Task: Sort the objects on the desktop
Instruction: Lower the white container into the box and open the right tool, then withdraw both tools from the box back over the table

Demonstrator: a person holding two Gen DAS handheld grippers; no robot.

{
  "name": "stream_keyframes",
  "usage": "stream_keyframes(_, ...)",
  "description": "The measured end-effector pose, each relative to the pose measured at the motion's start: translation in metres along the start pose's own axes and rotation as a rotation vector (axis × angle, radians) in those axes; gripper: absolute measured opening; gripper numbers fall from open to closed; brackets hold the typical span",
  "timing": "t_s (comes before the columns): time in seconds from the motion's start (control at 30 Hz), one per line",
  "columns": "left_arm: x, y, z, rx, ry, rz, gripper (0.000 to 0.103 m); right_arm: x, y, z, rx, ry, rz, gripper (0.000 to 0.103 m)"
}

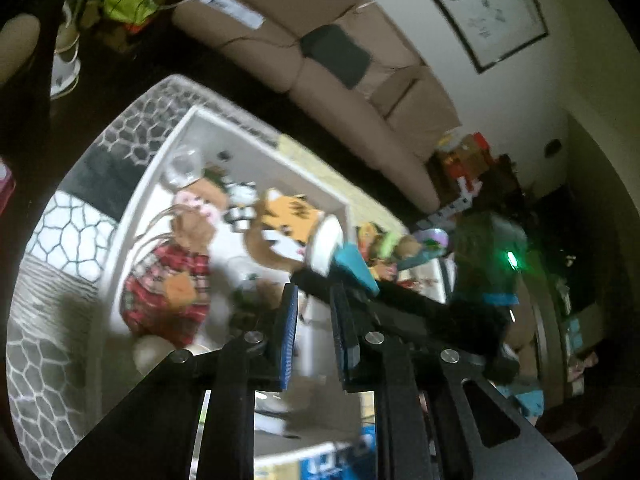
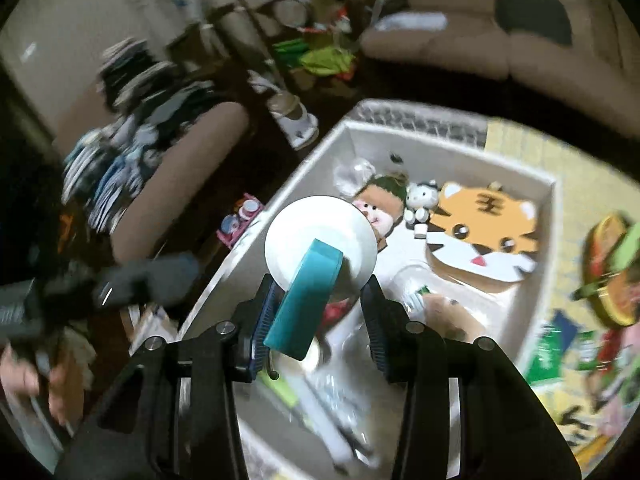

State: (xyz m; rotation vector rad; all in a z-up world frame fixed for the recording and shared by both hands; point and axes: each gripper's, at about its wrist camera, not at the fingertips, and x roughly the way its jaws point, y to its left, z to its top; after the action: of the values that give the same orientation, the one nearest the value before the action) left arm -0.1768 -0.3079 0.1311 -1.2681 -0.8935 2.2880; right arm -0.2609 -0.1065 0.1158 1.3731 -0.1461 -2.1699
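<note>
Glossy teal plastic handle (image 2: 306, 304), smooth white disc (image 2: 320, 236), plush tiger (image 2: 486, 232).

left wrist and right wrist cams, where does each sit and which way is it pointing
Left wrist: sits on the left gripper, tilted, looking down along its narrow-set jaws at the white bin and sofa; the right gripper crosses its view.
Right wrist: sits on the right gripper, looking down into the white bin; open jaws flank a teal-and-white object; a hand with the left gripper shows at left.
Shared: bin, tiger face, sofa.
</note>
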Motion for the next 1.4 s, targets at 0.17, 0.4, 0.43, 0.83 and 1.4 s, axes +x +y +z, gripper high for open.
stream_keyframes(0.17, 0.033, 0.049, 0.012, -0.03, 0.036, 0.033, 0.014, 0.075, -0.031, 0.023, 0.072, 0.029, -0.089, 0.04)
stream_keyframes(0.4, 0.057, 0.078, 0.017, -0.047, 0.065, 0.048, 0.014, 0.134, -0.038, 0.03, 0.019, 0.146, -0.269, 0.04)
stream_keyframes(0.43, 0.06, 0.079, 0.017, -0.046, 0.069, 0.049, 0.014, 0.139, -0.038, 0.03, 0.007, 0.169, -0.288, 0.04)
stream_keyframes(0.83, 0.064, 0.079, 0.011, -0.057, 0.08, 0.075, 0.024, 0.125, -0.039, 0.023, 0.017, 0.223, -0.262, 0.06)
stream_keyframes(1.4, 0.045, 0.033, -0.022, -0.007, 0.043, 0.225, 0.094, 0.015, -0.026, -0.02, 0.019, 0.149, -0.183, 0.07)
